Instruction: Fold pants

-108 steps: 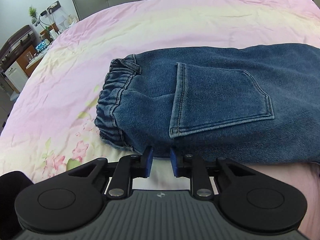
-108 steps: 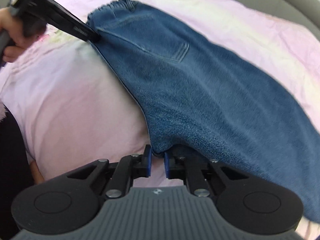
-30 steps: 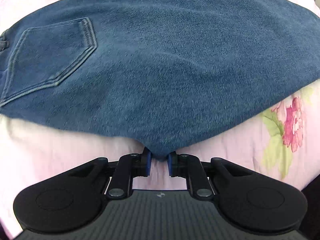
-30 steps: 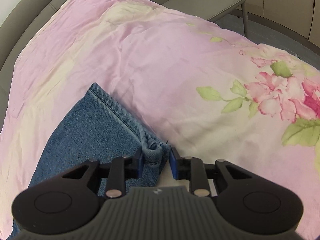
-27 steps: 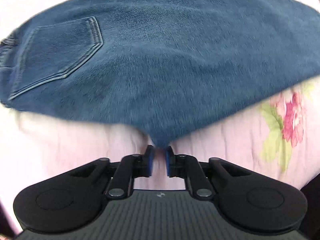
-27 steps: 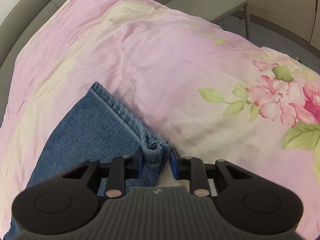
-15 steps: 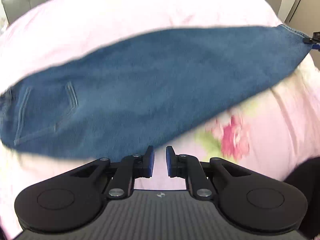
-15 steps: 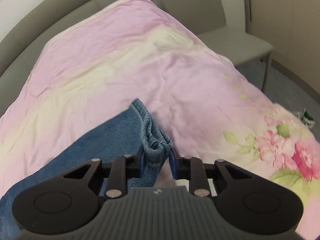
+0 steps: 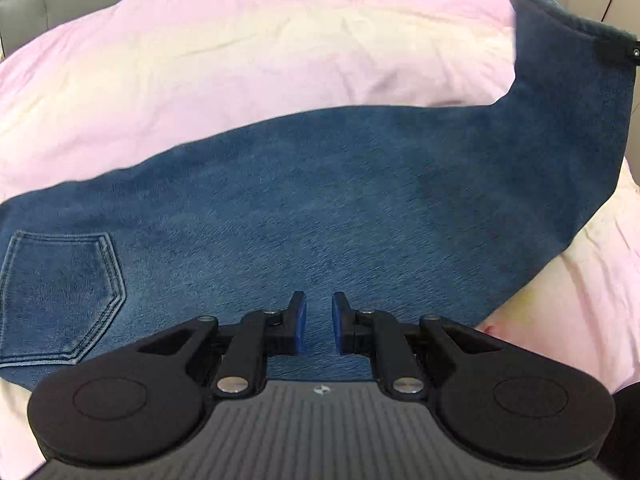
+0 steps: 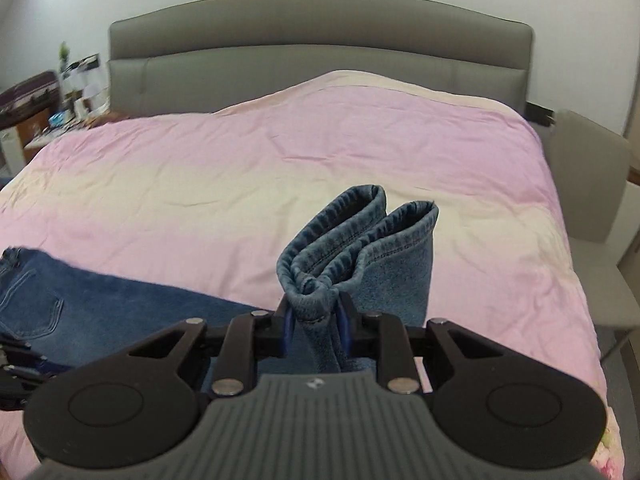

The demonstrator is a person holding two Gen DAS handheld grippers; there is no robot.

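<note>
Blue denim pants (image 9: 320, 200) lie folded lengthwise across a pink bed cover, back pocket (image 9: 60, 292) at the left. My left gripper (image 9: 319, 328) hovers over the middle of the pants, jaws slightly apart and empty. My right gripper (image 10: 313, 330) is shut on the leg hems (image 10: 360, 236) and holds them raised above the bed. In the left wrist view the raised leg end (image 9: 568, 80) stands up at the far right, with the right gripper's tip (image 9: 618, 50) on it. The left gripper (image 10: 20, 372) shows at the right wrist view's left edge.
The pink floral bed cover (image 10: 280, 152) spreads wide behind the pants. A grey headboard (image 10: 320, 60) stands at the back. A cluttered side table (image 10: 60, 108) is at the far left and a grey chair (image 10: 588, 176) at the right of the bed.
My left gripper let go of the pants' near edge and moved over their middle. My right gripper lifted the leg hems up off the bed and swung toward the headboard.
</note>
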